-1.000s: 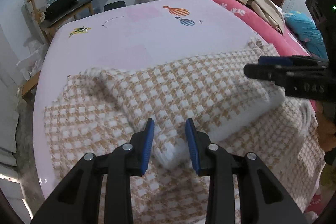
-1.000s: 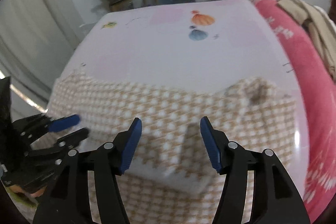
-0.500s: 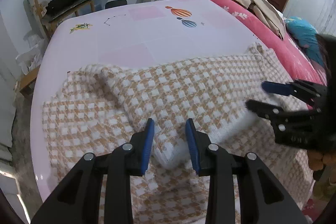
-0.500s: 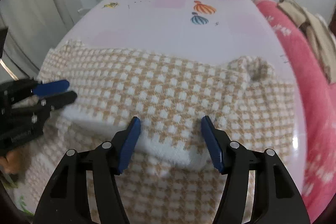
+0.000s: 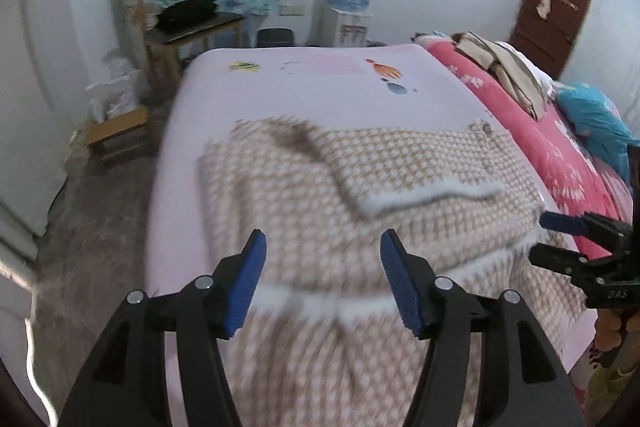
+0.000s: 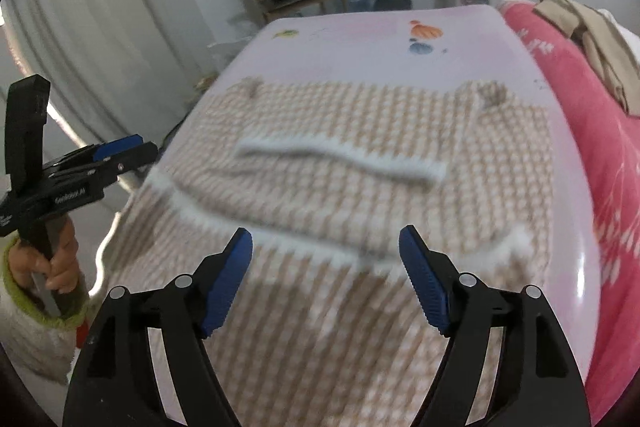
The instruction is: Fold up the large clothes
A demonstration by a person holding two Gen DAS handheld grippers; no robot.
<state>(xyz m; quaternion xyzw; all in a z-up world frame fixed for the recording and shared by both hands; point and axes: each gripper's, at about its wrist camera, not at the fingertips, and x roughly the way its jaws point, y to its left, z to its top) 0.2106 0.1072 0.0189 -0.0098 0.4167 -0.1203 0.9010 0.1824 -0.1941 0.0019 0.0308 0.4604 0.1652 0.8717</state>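
Note:
A tan-and-white checked knit garment lies spread on the pale pink bed, with a folded flap whose white edge crosses its middle. It also shows in the right wrist view. My left gripper is open and empty, held above the garment's near hem. My right gripper is open and empty above the near part too. Each gripper shows in the other's view, the right gripper at the right edge and the left gripper at the left edge.
A red quilt with beige clothes runs along the bed's right side. A wooden chair, a water dispenser and a brown door stand by the far wall. A low stool sits left of the bed.
Both grippers have pulled back and risen away from the folded flap. The left gripper's jaws have opened wider and let the flap go. The flap now lies flat on the garment.

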